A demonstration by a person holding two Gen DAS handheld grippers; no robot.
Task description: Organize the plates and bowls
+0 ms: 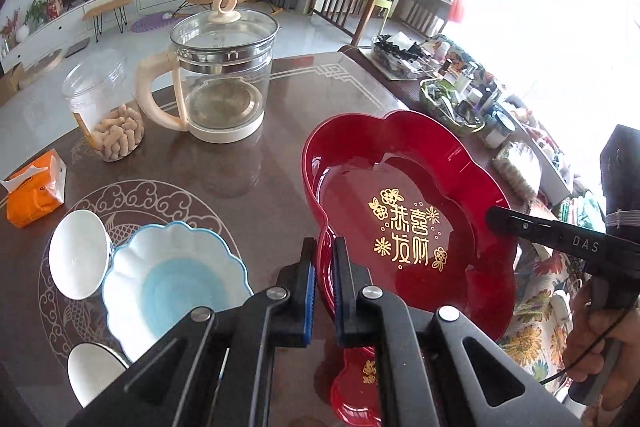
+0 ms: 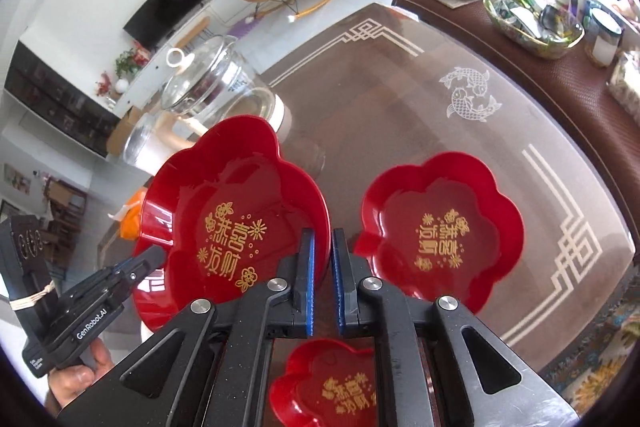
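Left gripper (image 1: 323, 269) clamped on near rim of big red flower-shaped plate (image 1: 408, 211); blue pads pinch the rim, narrow gap only. Right gripper (image 2: 323, 261) clenched on the opposite rim of same plate, pads tight on its edge. Plate held between both grippers, tilted, lifted clear of brown table (image 2: 400, 99). Two more red plates lie flat on table: one (image 2: 440, 231) right of right gripper, smaller one (image 2: 332, 383) below it. Blue-and-white scalloped bowl (image 1: 176, 279) and two white bowls (image 1: 78, 253) sit left. Glass kettle (image 1: 222, 75) stands beyond.
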